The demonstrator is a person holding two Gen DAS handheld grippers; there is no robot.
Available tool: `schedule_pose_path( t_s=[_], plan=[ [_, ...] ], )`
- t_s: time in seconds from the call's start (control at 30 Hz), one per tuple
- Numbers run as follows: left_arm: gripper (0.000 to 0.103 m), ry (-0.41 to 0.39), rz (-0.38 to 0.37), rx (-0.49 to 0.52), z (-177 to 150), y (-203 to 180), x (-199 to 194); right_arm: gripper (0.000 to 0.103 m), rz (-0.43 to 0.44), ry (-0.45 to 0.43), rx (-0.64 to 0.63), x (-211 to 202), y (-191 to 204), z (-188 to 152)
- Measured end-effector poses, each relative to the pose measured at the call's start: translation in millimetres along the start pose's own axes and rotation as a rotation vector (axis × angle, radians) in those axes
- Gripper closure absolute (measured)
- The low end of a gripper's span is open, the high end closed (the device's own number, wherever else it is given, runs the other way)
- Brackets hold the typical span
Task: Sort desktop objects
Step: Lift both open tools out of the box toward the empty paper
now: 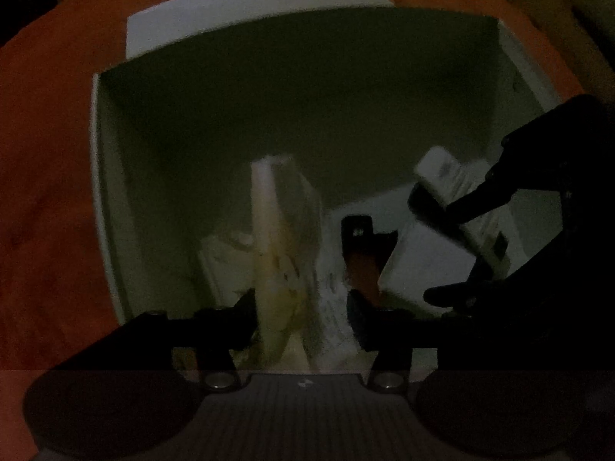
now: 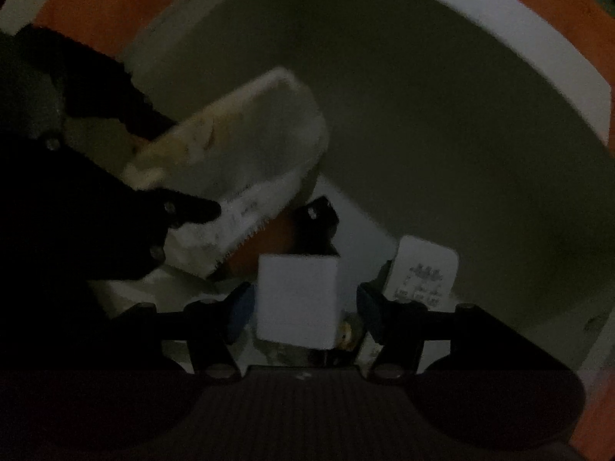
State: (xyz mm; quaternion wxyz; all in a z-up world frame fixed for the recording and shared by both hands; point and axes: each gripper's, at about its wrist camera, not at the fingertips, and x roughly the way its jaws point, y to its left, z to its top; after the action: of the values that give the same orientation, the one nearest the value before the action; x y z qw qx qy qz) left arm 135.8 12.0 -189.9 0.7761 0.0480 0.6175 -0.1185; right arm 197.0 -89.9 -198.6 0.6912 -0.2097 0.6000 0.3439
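Both grippers reach down into a white storage box, dim inside. My left gripper holds a pale printed packet upright between its fingers; the packet also shows in the right wrist view. My right gripper has a small white box between its fingers, with small gaps at both sides. In the left wrist view the right gripper appears at the right with that white box between its fingers. A black and orange object lies on the box floor between them.
The box stands on an orange table. A white lid or sheet lies behind it. A white card with print leans inside the box at the right. More white packages lie on the box floor.
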Motion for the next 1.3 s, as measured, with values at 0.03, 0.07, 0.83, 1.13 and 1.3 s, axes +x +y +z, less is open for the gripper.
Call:
schedule_pose_path(
  t_s=[0.03,0.07,0.83,1.13,1.3],
  plan=[
    [0.052,-0.006,-0.005,-0.006,1.3,0.9,-3.7,0.037,0.004,-0.008,0.011,-4.5,-1.8,2.2],
    [0.047,-0.011,-0.006,-0.012,3.7,2.3,-9.0,0.036,0.007,-0.016,0.025,-10.8,-4.8,4.1],
    [0.017,-0.271,0.086,-0.172,120.3,56.7,-86.5,0.015,-0.032,-0.332,0.445,-181.0,-146.3,67.4],
    [0.010,-0.207,0.112,-0.195,169.4,86.0,-48.8,0.015,-0.094,-0.330,0.567,-177.5,-228.2,78.6],
    [0.001,-0.237,0.112,-0.181,200.3,107.4,-30.0,0.011,-0.113,-0.360,0.606,-171.0,-263.1,79.7]
  ],
)
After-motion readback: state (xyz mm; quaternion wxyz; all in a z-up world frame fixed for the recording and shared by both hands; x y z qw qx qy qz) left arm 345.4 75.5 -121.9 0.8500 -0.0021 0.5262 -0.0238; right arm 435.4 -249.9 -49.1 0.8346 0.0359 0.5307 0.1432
